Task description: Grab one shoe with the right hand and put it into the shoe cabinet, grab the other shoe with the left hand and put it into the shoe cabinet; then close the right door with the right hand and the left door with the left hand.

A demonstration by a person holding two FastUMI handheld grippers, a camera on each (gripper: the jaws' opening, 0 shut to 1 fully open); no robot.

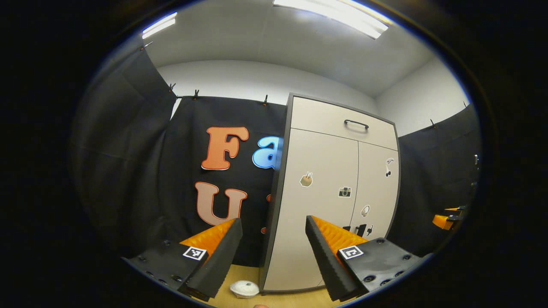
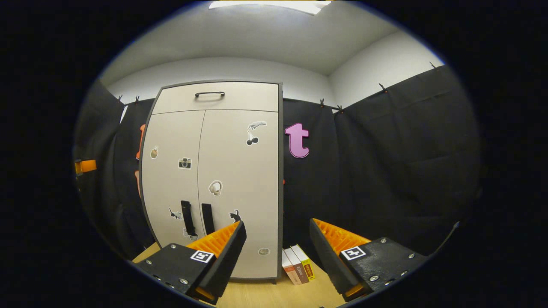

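The shoe cabinet [image 1: 325, 201] stands on a wooden floor with both doors flat and closed. In the right gripper view its left door [image 2: 173, 179] and right door [image 2: 244, 192] meet at two dark vertical handles [image 2: 197, 218]. My left gripper [image 1: 273, 224] is open and holds nothing, pointing at the cabinet's left front corner from a short way off. My right gripper [image 2: 277, 226] is also open with nothing in it, aimed at the cabinet's right edge. Each gripper shows far off at the side of the other's view: right gripper [image 1: 447, 220], left gripper [image 2: 85, 166].
A drawer with a dark handle [image 2: 209, 94] tops the cabinet. A small white round object [image 1: 244, 288] lies on the floor by the cabinet's left foot. A few books [image 2: 297, 265] stand against the cabinet's right side. Black cloth walls close in on all sides.
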